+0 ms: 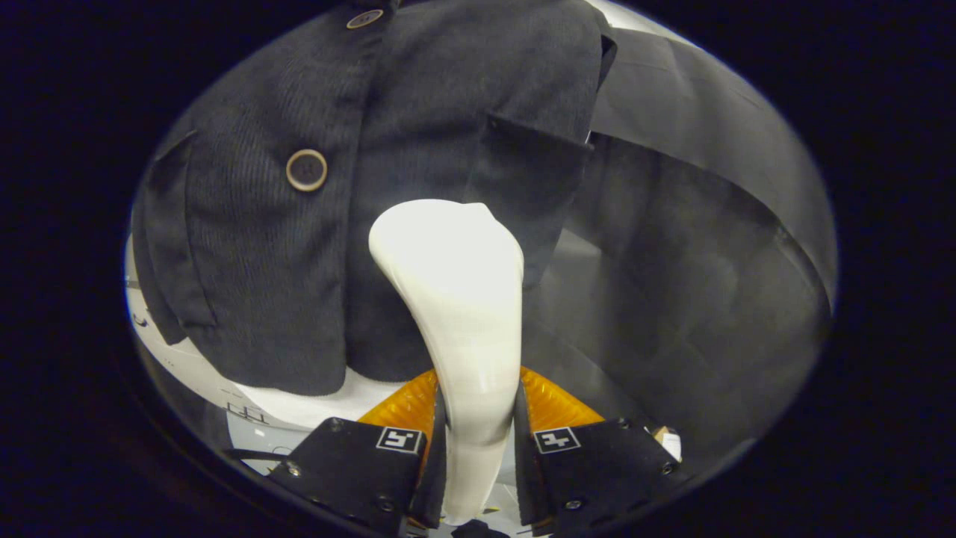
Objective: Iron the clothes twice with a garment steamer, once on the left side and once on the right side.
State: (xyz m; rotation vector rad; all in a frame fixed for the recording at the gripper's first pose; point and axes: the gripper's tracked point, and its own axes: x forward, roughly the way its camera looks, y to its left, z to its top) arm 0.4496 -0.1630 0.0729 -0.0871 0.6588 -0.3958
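Note:
A white garment steamer (455, 299) stands upright between my gripper's (478, 418) two fingers, which press on its handle from both sides. Its broad head rests against or just in front of a dark corduroy jacket (314, 246) that hangs ahead. The head sits near the jacket's lower right front panel, just left of a flap pocket (534, 161). A round brown button (306, 169) lies on the placket up and to the left of the head, with a second button (364, 19) higher up. The jacket's hem (291, 381) hangs just beyond my left finger.
Black cloth of the booth wall (694, 299) hangs to the right of the jacket, with a folded band (717, 127) across it. A white surface (299, 407) shows below the hem, and a thin dark cable (254, 453) runs by my left finger.

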